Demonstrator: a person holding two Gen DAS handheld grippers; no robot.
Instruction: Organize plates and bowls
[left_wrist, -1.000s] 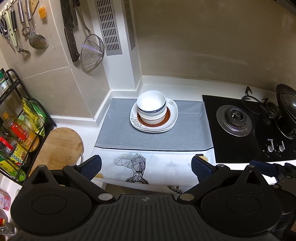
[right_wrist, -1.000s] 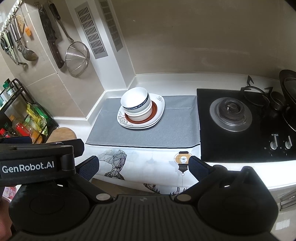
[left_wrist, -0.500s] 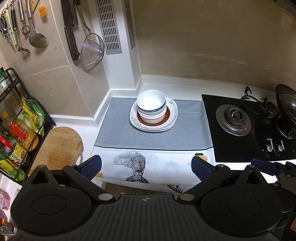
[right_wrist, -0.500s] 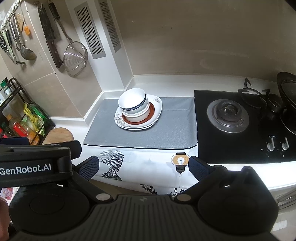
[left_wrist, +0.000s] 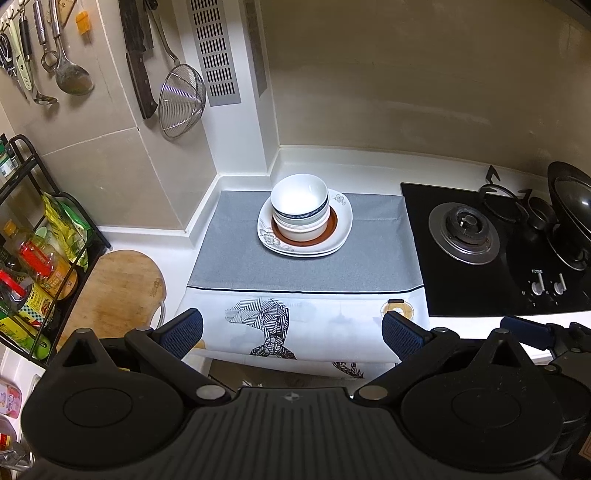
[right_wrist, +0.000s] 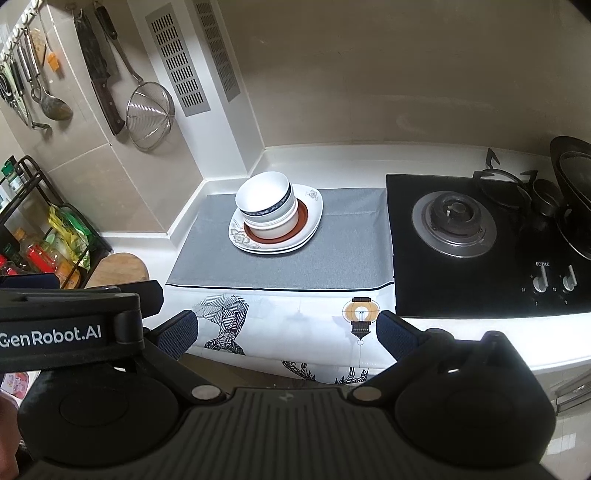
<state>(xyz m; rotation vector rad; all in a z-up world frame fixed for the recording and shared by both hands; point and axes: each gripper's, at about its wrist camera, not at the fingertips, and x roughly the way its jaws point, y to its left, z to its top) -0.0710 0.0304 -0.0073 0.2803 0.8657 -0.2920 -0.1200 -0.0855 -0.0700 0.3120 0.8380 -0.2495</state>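
A stack of white bowls (left_wrist: 300, 210) sits on a brown-rimmed plate (left_wrist: 330, 225), which lies on white floral plates (left_wrist: 341, 230) on the grey mat (left_wrist: 295, 266). The same bowl stack (right_wrist: 267, 206) and floral plates (right_wrist: 312, 218) show in the right wrist view. My left gripper (left_wrist: 291, 330) is open and empty, held back over the counter's front edge, well short of the stack. My right gripper (right_wrist: 286, 328) is open and empty, also in front of the counter. The left gripper's body (right_wrist: 70, 321) shows at the right wrist view's left edge.
A gas hob (left_wrist: 465, 229) with a dark wok (left_wrist: 572, 206) lies to the right. A round wooden board (left_wrist: 114, 291) and a black rack of bottles (left_wrist: 33, 251) stand at the left. A knife, strainer (left_wrist: 181, 99) and ladles hang on the wall.
Both grippers have shifted slightly; in the right wrist view the stack slid a little left. Both stay open and the dishes have not moved.
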